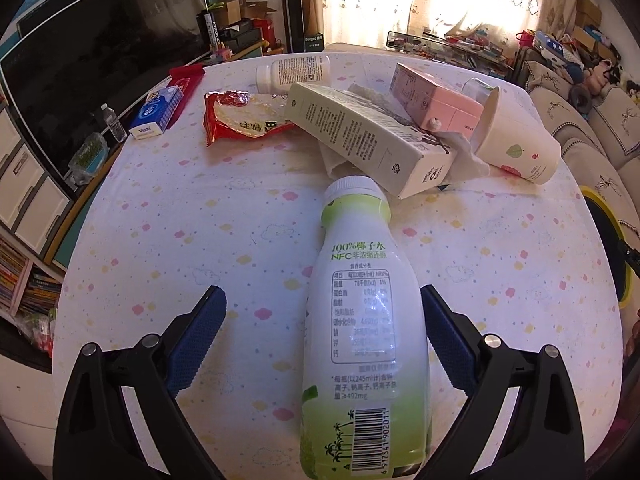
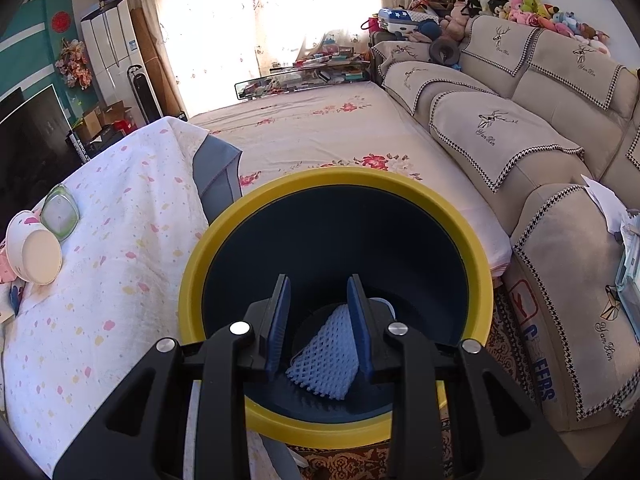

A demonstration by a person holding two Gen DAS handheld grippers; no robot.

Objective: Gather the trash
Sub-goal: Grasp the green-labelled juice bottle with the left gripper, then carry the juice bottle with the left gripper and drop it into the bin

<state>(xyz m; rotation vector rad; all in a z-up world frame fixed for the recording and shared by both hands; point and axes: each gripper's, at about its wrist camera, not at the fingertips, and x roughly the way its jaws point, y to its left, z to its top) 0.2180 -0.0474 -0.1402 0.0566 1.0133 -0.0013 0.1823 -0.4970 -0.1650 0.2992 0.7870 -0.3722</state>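
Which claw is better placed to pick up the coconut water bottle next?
Left. The left claw stands open astride the coconut water bottle; the right claw hangs over the yellow-rimmed bin.

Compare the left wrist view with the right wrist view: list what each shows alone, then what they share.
Left wrist only: the left gripper open around a coconut water bottle lying on the table, plus a beige carton, pink carton, red snack bag and tissue pack.

Right wrist only: the right gripper over the bin's inside, where a foam net lies; the sofa.

Both: the spotted tablecloth, paper cup and yellow-rimmed bin.
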